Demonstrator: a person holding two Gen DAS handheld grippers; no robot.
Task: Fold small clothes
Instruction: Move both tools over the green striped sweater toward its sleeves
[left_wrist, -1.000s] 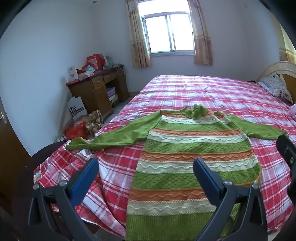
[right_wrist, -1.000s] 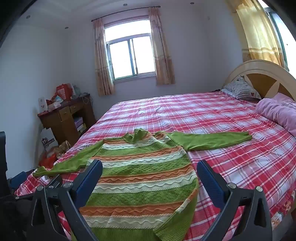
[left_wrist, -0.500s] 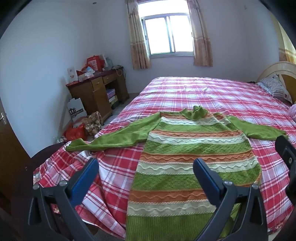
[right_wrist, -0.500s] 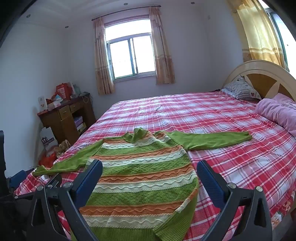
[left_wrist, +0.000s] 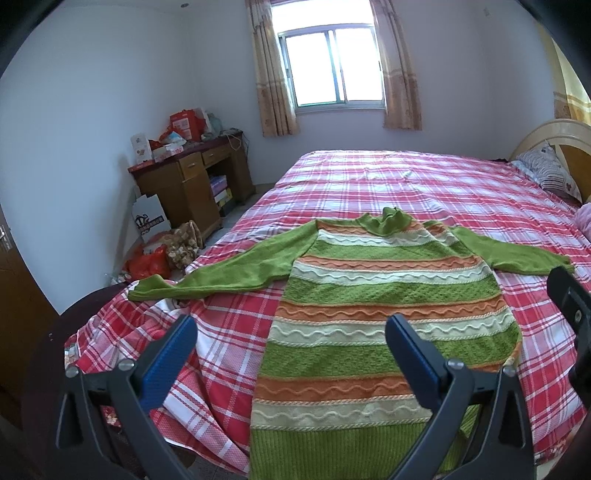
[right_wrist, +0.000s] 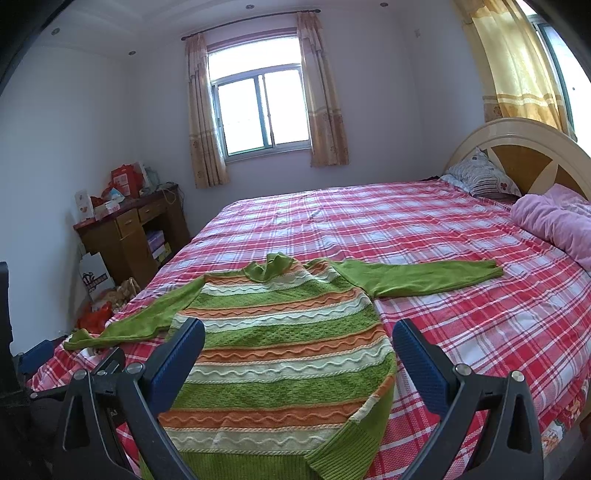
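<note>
1. Lying flat on the near part of the bed (left_wrist: 424, 184), the striped sweater (left_wrist: 369, 325) has its green collar pointing far and its ribbed hem at the near edge.
2. Both green sleeves spread out sideways; the left cuff reaches the rumpled left edge of the red plaid sheet, the right sleeve (right_wrist: 417, 277) rests straight on the sheet.
3. A wooden counter (left_wrist: 192, 177) piled with boxes stands far left by the wall, with bags (left_wrist: 162, 251) on the floor beside it.
4. A patterned pillow (right_wrist: 484, 177) and a pink blanket (right_wrist: 554, 221) sit far right at the headboard.
5. The left gripper (left_wrist: 291, 354) hangs above the sweater's lower left side, jaws spread wide, holding nothing.
6. The right gripper (right_wrist: 299, 354) hangs above the sweater's lower body, likewise spread wide and empty.
</note>
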